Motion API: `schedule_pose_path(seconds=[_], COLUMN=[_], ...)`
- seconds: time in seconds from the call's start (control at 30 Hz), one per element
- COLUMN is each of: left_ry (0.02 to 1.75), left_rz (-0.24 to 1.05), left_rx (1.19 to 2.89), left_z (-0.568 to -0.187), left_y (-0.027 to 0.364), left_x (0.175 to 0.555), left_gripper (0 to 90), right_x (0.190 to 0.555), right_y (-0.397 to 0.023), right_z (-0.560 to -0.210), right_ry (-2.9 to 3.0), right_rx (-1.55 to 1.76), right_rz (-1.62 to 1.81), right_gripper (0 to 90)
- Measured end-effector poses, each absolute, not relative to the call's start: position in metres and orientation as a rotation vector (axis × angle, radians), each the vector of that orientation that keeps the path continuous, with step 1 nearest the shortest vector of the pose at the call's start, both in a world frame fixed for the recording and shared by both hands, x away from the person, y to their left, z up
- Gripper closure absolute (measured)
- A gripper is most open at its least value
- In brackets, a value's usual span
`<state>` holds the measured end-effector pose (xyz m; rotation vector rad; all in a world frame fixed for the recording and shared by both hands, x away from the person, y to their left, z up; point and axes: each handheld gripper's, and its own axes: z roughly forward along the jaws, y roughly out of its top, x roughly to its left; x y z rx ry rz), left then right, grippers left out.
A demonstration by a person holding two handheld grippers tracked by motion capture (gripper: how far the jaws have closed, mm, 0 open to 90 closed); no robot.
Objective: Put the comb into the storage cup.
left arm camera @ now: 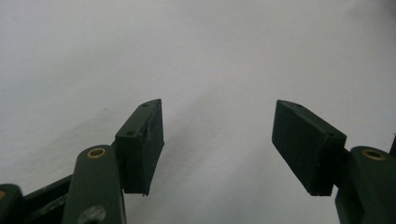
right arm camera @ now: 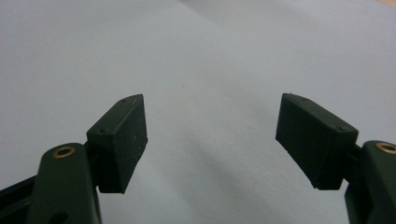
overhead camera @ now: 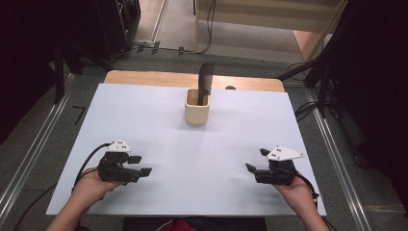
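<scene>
Upright, dark brush [overhead camera: 205, 83] in cup [overhead camera: 197, 114]

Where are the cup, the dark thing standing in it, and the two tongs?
cup [overhead camera: 197, 115], high view, front wall.
dark tool [overhead camera: 206, 79], high view, upper part.
left tongs [overhead camera: 140, 164], high view, between tips.
right tongs [overhead camera: 256, 160], high view, between tips.

The white sheet on the table [overhead camera: 159, 125] lies bare between the left gripper [overhead camera: 143, 165] and the right gripper [overhead camera: 254, 160], so either could pass across the near half without meeting anything. Only 1 obstacle stands on the sheet: a cream cup [overhead camera: 197, 112] toward the far middle, with a dark tool [overhead camera: 206, 82] rising out of it above the rim, well apart from both grippers. Open lanes run past the cup on both sides, and nothing sits between either gripper's 2 spread jaws.
</scene>
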<state>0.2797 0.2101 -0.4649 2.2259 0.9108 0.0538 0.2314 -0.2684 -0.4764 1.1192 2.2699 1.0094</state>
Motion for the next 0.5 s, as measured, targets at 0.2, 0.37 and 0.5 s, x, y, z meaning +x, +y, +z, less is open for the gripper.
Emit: schedule_pose_path(seconds=[0.2, 0.37, 0.5], left_ry=[0.911, 0.91, 0.908], left_rz=[0.053, 0.053, 0.054], left_rx=[2.225, 2.225, 2.227], left_z=[-0.4649, -0.4648, -0.465], left_y=[0.2101, 0.2103, 0.2107], left_x=[0.2797, 0.2798, 0.2803], left_gripper=[35.1, 35.1, 35.1], right_x=[0.2314, 0.2311, 0.2313], right_y=[-0.2667, -0.2647, -0.2641], right_z=[-0.4773, -0.478, -0.4788], right_ry=[2.283, 2.296, 2.311], right_rx=[1.102, 1.09, 1.088], right_rz=[1.001, 0.997, 0.99], right_gripper=[23.1, 23.1, 23.3])
